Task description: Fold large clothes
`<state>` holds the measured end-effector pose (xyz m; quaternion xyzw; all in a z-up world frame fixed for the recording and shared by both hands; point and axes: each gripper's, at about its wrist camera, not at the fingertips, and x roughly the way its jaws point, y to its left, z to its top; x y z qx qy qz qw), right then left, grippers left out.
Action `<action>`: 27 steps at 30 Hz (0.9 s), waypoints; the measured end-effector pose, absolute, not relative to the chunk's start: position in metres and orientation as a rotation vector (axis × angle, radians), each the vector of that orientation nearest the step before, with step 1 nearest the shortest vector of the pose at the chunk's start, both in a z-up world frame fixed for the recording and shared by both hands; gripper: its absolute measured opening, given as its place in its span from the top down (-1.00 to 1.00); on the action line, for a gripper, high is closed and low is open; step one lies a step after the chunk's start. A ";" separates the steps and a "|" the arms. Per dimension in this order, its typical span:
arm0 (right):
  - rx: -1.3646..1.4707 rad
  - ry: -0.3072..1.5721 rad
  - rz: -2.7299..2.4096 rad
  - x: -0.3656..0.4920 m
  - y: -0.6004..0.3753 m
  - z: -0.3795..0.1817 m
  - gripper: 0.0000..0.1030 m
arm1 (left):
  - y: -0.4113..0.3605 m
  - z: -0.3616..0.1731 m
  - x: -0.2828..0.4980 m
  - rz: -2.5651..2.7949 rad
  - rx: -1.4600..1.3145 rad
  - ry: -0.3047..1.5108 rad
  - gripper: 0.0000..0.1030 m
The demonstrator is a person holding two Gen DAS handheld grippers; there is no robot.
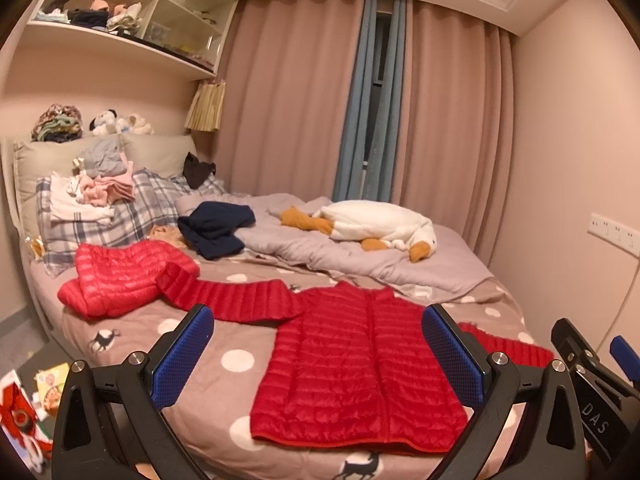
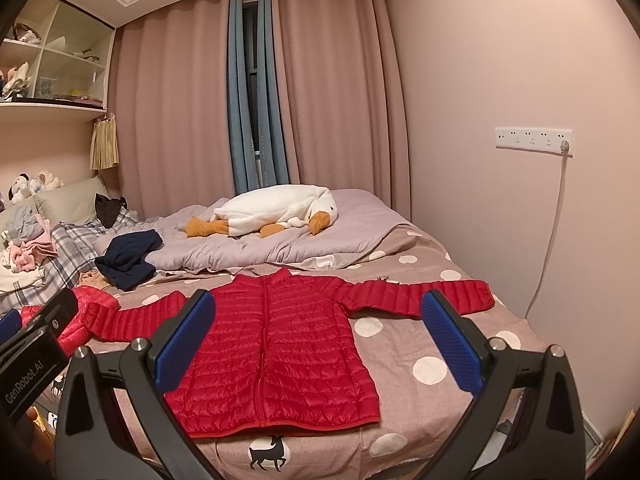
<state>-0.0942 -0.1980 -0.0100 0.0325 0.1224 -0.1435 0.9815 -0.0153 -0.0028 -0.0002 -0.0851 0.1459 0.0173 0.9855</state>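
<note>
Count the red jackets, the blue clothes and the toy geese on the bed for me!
Red jackets: 2, one spread flat and one crumpled
Dark blue clothes: 1 heap
Toy geese: 1
Total: 4

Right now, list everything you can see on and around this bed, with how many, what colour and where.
red puffer jacket: one, red, spread flat, front up, sleeves out, near end of bed
second puffer garment: one, lighter red, bunched beside the spread jacket's sleeve end
navy garment: one, dark blue, crumpled mid-bed
goose plush: one, white with orange bill and feet, lying on the duvet
duvet: one, pale lilac, rumpled at far side
bed sheet: one, tan with white dots and deer
clothes pile: one, pink, white, grey, on plaid pillow
curtains: pink with blue inner panel
wall sockets: one white strip, cable plugged in
left claw: one, black with blue pads, open, empty
right claw: one, same, open, empty
</note>
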 end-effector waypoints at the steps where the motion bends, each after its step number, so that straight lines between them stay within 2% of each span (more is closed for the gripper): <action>1: 0.065 0.247 -0.290 -0.094 -0.198 -0.010 -1.00 | -0.003 0.000 -0.015 0.035 -0.172 0.292 -1.00; 27: 0.057 0.260 -0.284 -0.092 -0.196 -0.008 -1.00 | -0.004 0.001 -0.015 0.026 -0.169 0.295 -1.00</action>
